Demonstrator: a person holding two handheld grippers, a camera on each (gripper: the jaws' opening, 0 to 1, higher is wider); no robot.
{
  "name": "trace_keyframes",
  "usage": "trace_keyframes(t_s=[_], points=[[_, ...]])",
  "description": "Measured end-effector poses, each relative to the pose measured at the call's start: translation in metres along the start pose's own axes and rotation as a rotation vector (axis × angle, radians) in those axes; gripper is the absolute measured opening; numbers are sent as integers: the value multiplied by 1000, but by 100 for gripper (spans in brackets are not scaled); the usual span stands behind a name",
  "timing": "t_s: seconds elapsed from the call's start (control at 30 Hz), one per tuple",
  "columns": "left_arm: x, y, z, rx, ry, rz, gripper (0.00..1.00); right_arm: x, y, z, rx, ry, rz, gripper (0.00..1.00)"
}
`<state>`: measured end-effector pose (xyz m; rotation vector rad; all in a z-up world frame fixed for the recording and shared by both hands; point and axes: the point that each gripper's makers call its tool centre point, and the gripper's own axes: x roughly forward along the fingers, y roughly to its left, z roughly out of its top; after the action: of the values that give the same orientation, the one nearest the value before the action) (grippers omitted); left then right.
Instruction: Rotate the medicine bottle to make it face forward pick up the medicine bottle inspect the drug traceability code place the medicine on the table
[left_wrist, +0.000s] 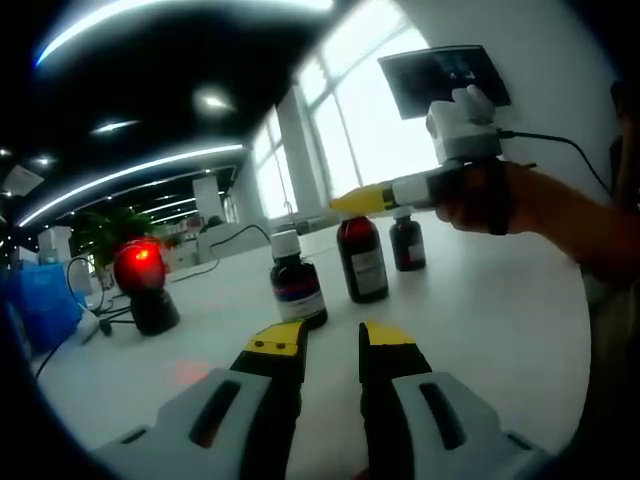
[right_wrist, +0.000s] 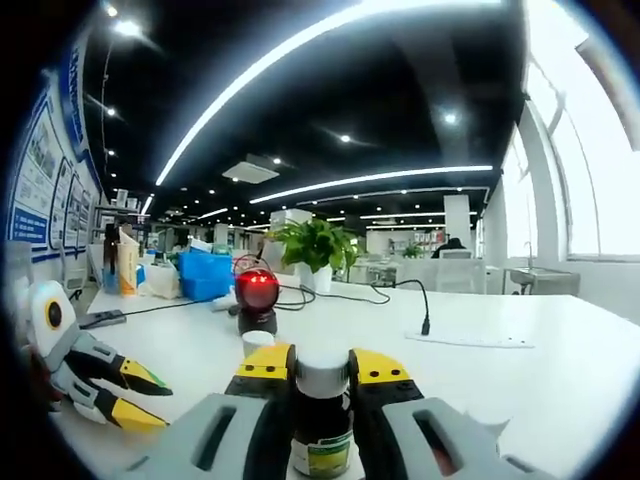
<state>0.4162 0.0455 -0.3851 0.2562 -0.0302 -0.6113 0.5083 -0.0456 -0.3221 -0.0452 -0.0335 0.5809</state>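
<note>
Now the right claw (right_wrist: 322, 368) is shut tight around a dark medicine bottle (right_wrist: 322, 420), held up over the white table (right_wrist: 520, 370). Nearby, the left claw (left_wrist: 332, 340) is a little open, holding nothing.

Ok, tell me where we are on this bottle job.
Rotation: can't judge, as the label's facing is unclear. In hand: the right gripper has its jaws closed on the middle medicine bottle at the cap, with its base apparently on the table. The left gripper is open and empty. Left to do: lift, check the code at the red-lit scanner, set down.
</note>
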Motion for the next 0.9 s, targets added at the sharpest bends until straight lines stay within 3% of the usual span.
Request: trace_keyframes(t_s=[0.9], points=[[-1,0,1,1,-4,-1,13,0,-9,-1,-83,5,-236,18]])
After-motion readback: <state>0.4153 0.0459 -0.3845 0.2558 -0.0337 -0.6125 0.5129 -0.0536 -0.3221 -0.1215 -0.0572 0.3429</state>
